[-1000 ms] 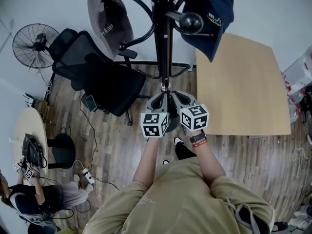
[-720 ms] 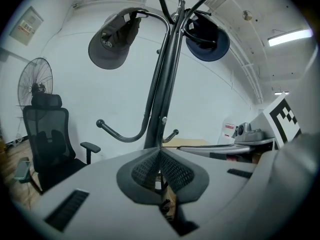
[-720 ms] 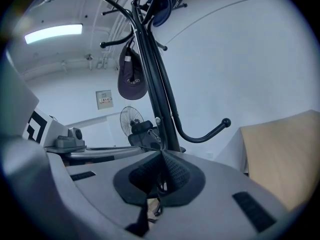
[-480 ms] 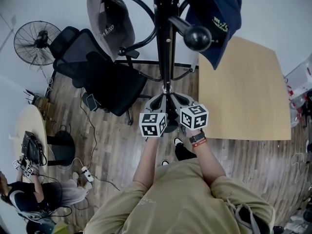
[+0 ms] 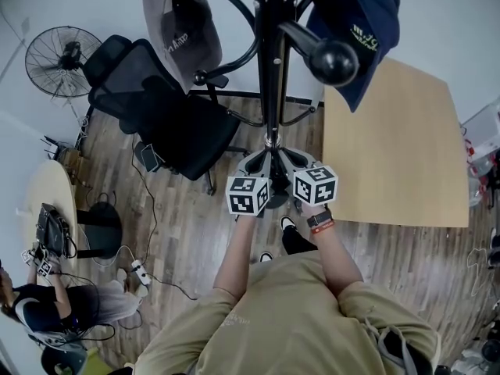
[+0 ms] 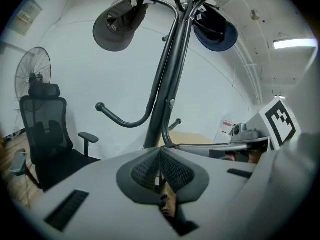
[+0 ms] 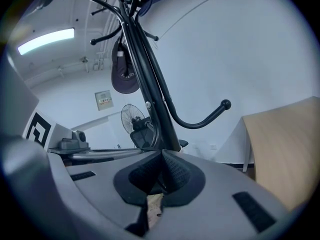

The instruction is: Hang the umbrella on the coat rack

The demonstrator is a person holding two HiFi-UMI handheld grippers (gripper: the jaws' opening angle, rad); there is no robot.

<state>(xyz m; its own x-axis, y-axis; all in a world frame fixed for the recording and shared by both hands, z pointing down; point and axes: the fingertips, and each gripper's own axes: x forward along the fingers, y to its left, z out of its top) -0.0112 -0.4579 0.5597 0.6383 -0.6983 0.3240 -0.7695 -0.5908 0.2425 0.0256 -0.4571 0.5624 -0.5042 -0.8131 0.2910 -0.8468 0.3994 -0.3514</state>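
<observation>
where the head view looks down, the left gripper and the right gripper sit side by side, tips aimed at the foot of the black coat rack. their marker cubes face up and the two grippers almost touch. a grey cap hangs on one upper arm of the rack and a navy cap on another, and a ball-tipped hook juts toward the camera. a black office chair stands left of the rack, with a floor fan beyond it. a light wooden bench lies to the right, and the wooden floor spreads below.

in the left gripper view, the fingers are pressed together along their ribbed pads, with nothing seen between them. only a sliver of floor shows lower down. the rack's pole rises straight ahead and close, and a curved lower hook sweeps out to the left. both caps hang overhead. the chair and fan stand at the left, and the other gripper's cube shows at the right edge.

in the right gripper view, the fingers are likewise pressed together on nothing visible. the pole leans up and away just ahead, and a ball-ended hook curves off to the right. the grey cap hangs behind the pole, the bench fills the right side, and the left gripper's cube sits at the left.

i cannot make out the umbrella in any of the three views.
</observation>
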